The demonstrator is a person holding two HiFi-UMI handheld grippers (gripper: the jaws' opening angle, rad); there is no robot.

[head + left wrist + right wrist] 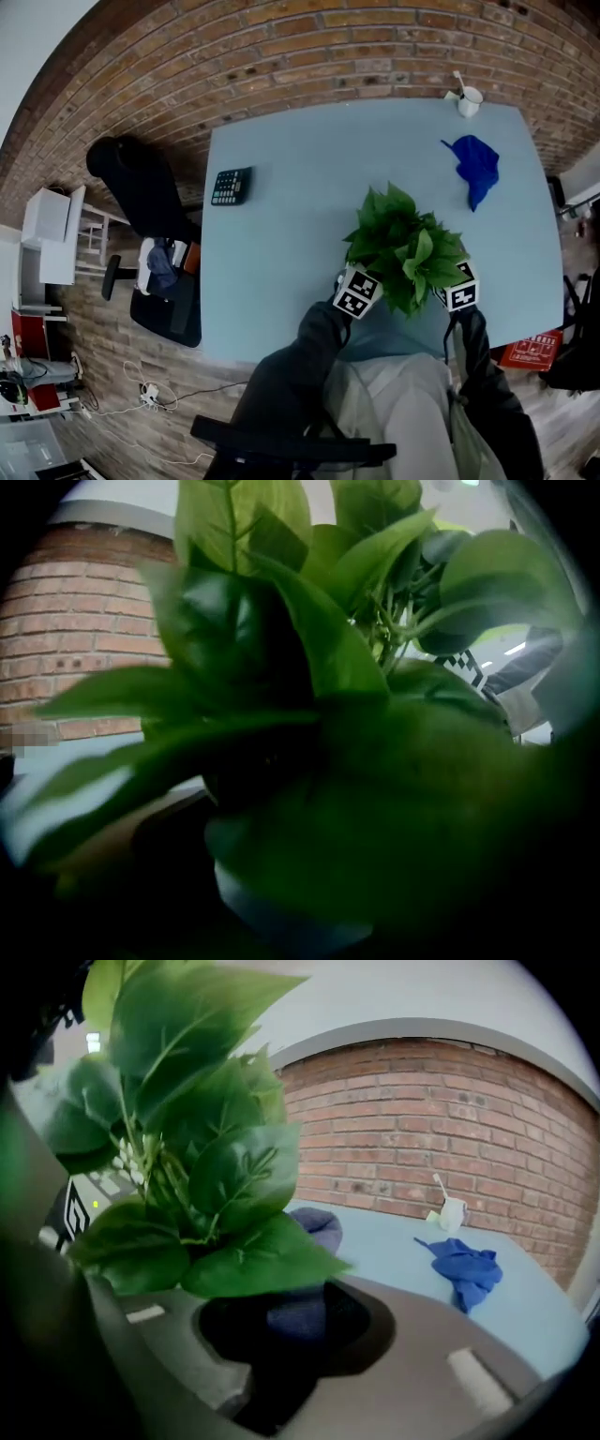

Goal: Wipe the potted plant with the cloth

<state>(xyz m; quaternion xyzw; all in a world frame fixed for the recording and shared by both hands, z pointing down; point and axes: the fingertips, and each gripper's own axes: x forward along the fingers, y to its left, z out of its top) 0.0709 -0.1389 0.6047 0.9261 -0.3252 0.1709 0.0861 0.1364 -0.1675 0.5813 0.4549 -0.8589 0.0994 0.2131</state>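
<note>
**A:** Where is the potted plant (405,246)?

**B:** At the near edge of the pale blue worktop (281,272), flanked by both tongs. I'd say it sits there for easy reach.

**A:** Are they gripping it?

**B:** The right tongs (295,1335) stand partly closed, with the dark blue pot (314,1227) in their gap, so they look clamped on it. The left tongs (367,281) are smothered by leaves, even in their own view, so I can't tell.

**A:** And the cloth?

**B:** The blue cloth (475,169) lies crumpled well apart, near a white cup (469,99) at the far corner. Wiping hasn't begun, and one pair of tongs must come free to fetch it.

**A:** Any writing?

**B:** Nothing legible. The calculator (231,185) shows no brand, and the print on the red box (531,350) on the floor is too small.
</note>
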